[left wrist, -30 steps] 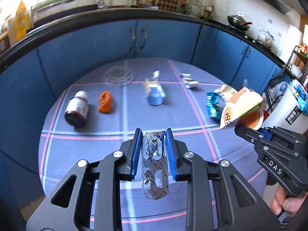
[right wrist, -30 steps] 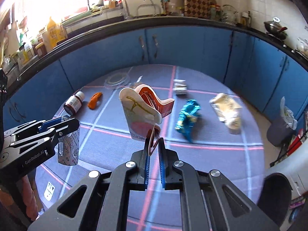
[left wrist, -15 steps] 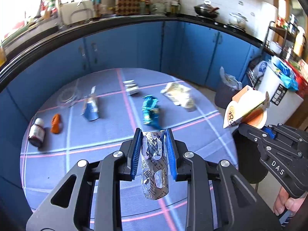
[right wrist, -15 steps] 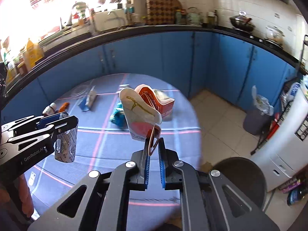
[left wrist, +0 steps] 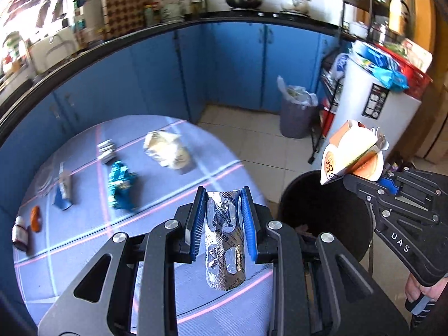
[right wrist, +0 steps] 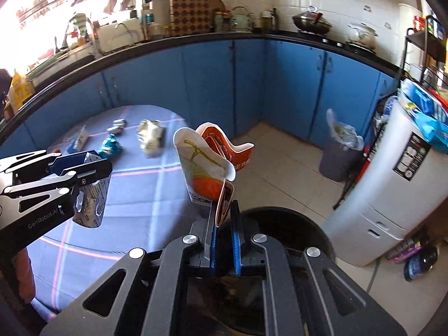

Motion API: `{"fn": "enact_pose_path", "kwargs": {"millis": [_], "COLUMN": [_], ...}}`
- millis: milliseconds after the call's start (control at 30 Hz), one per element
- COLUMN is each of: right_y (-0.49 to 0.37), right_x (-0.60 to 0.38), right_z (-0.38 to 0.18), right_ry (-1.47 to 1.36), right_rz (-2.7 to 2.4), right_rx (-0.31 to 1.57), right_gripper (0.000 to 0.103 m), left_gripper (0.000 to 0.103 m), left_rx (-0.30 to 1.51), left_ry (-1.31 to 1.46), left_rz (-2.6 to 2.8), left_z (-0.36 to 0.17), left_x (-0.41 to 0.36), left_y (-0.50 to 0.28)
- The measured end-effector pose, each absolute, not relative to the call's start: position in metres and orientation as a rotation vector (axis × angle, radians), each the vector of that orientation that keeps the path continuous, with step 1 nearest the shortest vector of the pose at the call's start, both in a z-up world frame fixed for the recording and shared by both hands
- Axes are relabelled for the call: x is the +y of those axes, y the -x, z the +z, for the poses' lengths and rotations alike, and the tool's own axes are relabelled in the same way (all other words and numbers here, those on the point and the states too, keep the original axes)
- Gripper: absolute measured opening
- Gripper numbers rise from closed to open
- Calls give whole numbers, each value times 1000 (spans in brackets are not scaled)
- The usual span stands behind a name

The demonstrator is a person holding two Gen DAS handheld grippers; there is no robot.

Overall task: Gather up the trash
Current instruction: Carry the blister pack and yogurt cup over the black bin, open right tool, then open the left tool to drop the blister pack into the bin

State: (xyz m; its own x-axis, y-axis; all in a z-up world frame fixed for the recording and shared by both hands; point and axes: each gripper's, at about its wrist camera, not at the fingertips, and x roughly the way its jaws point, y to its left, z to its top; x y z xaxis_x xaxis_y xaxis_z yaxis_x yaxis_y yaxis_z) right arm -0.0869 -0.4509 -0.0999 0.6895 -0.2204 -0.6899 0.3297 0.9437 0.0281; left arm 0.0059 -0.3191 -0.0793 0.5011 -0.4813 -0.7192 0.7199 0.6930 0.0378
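Note:
My left gripper (left wrist: pixel 222 193) is shut on a silver pill blister pack (left wrist: pixel 224 240), held above the table's right edge; it also shows in the right wrist view (right wrist: pixel 91 193). My right gripper (right wrist: pixel 225 210) is shut on a crushed orange-and-white paper cup (right wrist: pixel 207 165), held over the black trash bin (right wrist: pixel 294 224). In the left wrist view the cup (left wrist: pixel 351 154) hangs above the bin (left wrist: pixel 316 204). Still on the round blue table (left wrist: pixel 156 221): a blue wrapper (left wrist: pixel 120 184), a cream bag (left wrist: pixel 168 151), a small foil wrapper (left wrist: pixel 105 149), a blue carton (left wrist: pixel 63 189), an orange piece (left wrist: pixel 35 218) and a brown bottle (left wrist: pixel 19 233).
Blue kitchen cabinets (right wrist: pixel 252 84) curve behind the table. A grey lined bin (right wrist: pixel 340 151) stands on the tiled floor beside a white appliance (right wrist: pixel 400 190). A dark bottle (right wrist: pixel 420 260) lies on the floor at right.
Both grippers have swung right with their loads, from above the table to the black bin. The table trash now lies at the left of both views.

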Motion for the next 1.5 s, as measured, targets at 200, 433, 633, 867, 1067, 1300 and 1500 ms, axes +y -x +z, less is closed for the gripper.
{"fn": "enact_pose_path", "kwargs": {"millis": [200, 433, 633, 867, 1067, 1300, 1500], "right_y": [101, 109, 113, 116, 127, 139, 148], "right_x": [-470, -480, -488, -494, -497, -507, -515], "right_z": [-109, -118, -119, -126, -121, -126, -129], "right_ry": [-148, -127, -136, -145, -127, -137, -153], "right_rz": [-334, -323, -333, -360, -409, -438, -459], "right_rx": [767, 784, 776, 783, 743, 754, 755], "right_gripper": [9, 9, 11, 26, 75, 75, 75], "left_gripper": [27, 27, 27, 27, 27, 27, 27], "left_rx": [744, 749, 757, 749, 740, 721, 712], "left_ry": [-390, -413, -427, -430, -441, -453, -457], "left_rz": [-782, -803, -812, -815, -827, -857, -892], "left_z": [-85, -89, -93, -91, -89, -84, -79], "left_x": [-351, -372, -383, -389, -396, -410, -425], "left_y": [4, 10, 13, 15, 21, 32, 43]}}
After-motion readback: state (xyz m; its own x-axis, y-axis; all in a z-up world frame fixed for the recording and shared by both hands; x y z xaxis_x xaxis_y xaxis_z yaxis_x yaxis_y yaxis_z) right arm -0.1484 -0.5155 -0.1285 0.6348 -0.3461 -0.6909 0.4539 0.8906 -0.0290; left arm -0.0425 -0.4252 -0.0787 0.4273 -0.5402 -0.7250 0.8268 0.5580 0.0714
